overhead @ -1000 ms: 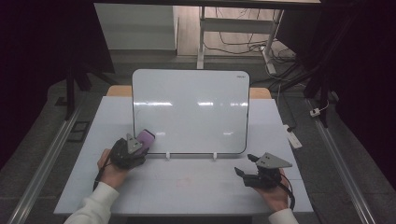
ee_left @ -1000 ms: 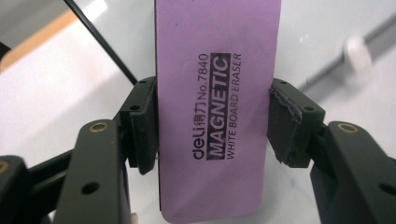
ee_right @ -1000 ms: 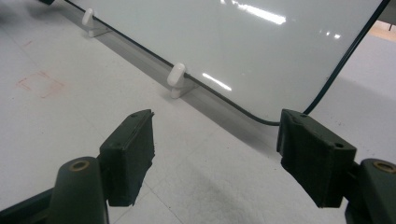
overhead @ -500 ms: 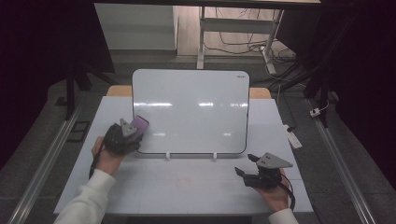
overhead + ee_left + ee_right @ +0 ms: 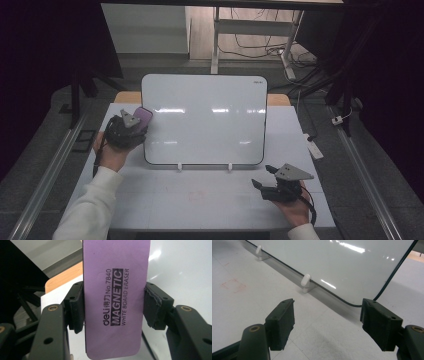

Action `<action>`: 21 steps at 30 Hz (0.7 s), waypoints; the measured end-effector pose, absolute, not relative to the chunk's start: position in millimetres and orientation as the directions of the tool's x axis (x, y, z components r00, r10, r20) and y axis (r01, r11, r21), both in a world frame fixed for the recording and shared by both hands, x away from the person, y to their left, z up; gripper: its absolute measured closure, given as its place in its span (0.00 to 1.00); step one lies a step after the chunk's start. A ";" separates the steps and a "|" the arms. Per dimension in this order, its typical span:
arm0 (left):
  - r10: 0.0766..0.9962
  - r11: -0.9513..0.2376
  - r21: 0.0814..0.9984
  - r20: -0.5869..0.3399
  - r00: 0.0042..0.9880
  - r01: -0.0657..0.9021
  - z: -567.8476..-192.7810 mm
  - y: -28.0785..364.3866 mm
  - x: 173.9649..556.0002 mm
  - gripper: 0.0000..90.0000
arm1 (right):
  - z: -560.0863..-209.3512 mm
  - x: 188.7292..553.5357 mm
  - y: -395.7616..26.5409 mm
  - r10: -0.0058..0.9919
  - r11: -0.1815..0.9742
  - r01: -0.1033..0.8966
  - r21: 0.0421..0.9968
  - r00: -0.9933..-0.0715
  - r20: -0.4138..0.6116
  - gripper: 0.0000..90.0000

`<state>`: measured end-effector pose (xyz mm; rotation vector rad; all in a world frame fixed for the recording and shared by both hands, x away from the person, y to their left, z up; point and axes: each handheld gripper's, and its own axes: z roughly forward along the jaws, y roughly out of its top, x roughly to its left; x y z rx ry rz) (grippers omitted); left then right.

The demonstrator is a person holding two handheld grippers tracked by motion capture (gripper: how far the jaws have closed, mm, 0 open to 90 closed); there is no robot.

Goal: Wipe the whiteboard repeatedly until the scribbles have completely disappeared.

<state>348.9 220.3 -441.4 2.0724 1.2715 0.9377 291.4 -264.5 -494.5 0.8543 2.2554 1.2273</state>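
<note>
High view: at left of centre the left gripper holds the purple eraser against the whiteboard's upper left edge; pushing hard could tip the board off its clips.

Left gripper view: both pads clamp the eraser's sides (firmly, it seems).

Right gripper view: the right gripper gapes empty above the table. No containers anywhere.

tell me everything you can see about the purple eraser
The purple eraser is a flat, rounded-corner slab with a matte, slightly speckled face printed in black: deli No.7840 MAGNETIC WHITE BOARD ERASER. It is clamped by its long edges between the left gripper pads, held off the table at the upper left corner of the whiteboard; whether it touches the board is unclear.
</note>
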 end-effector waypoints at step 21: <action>0.803 -0.594 0.579 0.393 0.447 0.558 -507.9 202.9 293.6 0.46 | -494.8 291.6 -264.0 0.692 0.419 0.311 0.853 -0.717 -0.079 0.30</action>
